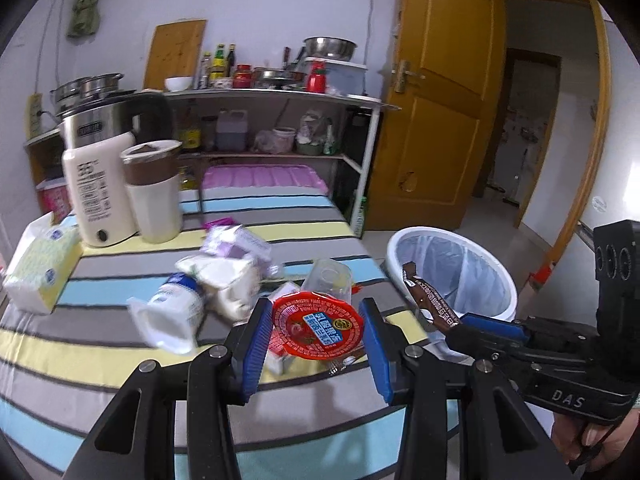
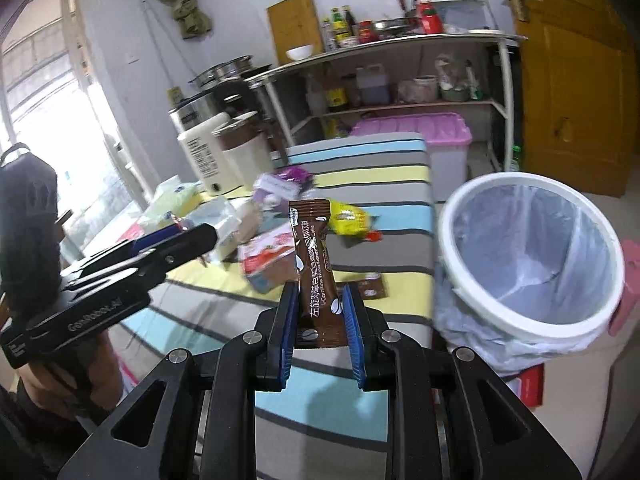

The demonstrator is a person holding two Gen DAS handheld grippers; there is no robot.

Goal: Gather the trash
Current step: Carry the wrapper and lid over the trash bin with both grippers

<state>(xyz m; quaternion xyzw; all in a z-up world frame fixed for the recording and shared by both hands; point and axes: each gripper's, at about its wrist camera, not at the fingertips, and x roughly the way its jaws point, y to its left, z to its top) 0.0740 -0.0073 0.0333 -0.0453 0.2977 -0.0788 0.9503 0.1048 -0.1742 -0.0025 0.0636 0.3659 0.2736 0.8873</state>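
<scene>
My left gripper [image 1: 316, 322] holds a red-lidded jelly cup [image 1: 318, 330] between its blue pads, a little above the striped table [image 1: 120, 360]. My right gripper [image 2: 320, 312] is shut on a brown coffee sachet [image 2: 316, 264], upright between its pads; the sachet also shows in the left wrist view [image 1: 430, 300], beside the rim of the white trash bin [image 1: 452, 272]. The bin [image 2: 532, 260] has a clear liner and stands just right of the table edge. More trash lies on the table: a white yoghurt bottle [image 1: 172, 312], crumpled tissue [image 1: 228, 280], a clear plastic cup [image 1: 328, 280], a yellow wrapper [image 2: 350, 218].
A kettle [image 1: 100, 184], a cream cup [image 1: 154, 192] and a tissue pack [image 1: 40, 264] stand at the table's far left. A metal shelf [image 1: 280, 96] with bottles and pots, a pink-lidded box [image 1: 260, 178] and a yellow door [image 1: 440, 100] are behind.
</scene>
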